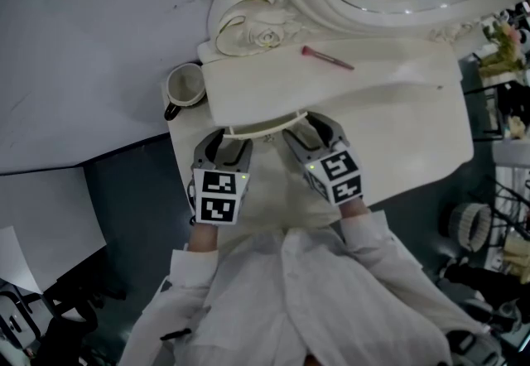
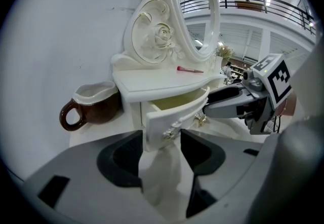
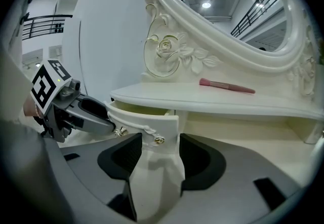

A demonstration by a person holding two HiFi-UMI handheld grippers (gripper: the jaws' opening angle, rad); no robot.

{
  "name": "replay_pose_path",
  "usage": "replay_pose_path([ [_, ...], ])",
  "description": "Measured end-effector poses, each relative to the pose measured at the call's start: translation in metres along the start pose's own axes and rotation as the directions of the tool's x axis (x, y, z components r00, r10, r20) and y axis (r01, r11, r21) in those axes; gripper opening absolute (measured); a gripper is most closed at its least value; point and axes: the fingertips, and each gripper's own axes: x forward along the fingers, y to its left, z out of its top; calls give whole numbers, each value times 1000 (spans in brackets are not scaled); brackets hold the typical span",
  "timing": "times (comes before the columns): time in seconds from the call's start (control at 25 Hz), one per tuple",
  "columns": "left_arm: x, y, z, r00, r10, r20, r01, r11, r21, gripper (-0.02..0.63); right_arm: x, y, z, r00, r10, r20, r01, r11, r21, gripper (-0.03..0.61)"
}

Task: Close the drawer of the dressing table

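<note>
White counter [image 1: 431,137] fills the foreground, and above its near edge a person's white sleeves [image 1: 364,232] lead to two grippers held side by side. Nearest, the left gripper [image 2: 162,141] has its jaws released and spread, with the left end of the dressing table's drawer [image 2: 177,110] and one small metal knob [image 2: 169,134] at their tips; no pad visibly presses on it. Beside it, the right gripper [image 3: 161,139] is likewise unclenched, its jaws standing wide on either side of the drawer's right end and another knob [image 3: 159,140]. The drawer is pulled partly out from under the white tabletop [image 2: 157,78], its pale yellow inside showing. On the tabletop lies a pink brush [image 2: 190,70]. Behind that rises an oval mirror [image 2: 190,15] in a white frame, with a carved rose [image 2: 162,33] at its base. To the table's left, on the counter, stands a brown mug [image 2: 91,106] with a white inside. A plain pale wall [image 2: 66,25] closes the back.
</note>
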Motion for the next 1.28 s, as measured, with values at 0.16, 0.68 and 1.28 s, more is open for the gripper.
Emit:
replay_pose_path([
  [0.16,2,1,3,1000,6,4,-6,1000,-8,215,2,-2,2,1000,0,7,-1,1000,14,209],
  [0.68,7,9,7,1000,16,6,-16,1000,-15,219,10,-5,8,1000,1,14,-2,999,42,209],
  [1.28,11,16,13,999,30,13,-30,999,-17,225,15,-10,14,999,-10,43,6,996,84,209],
])
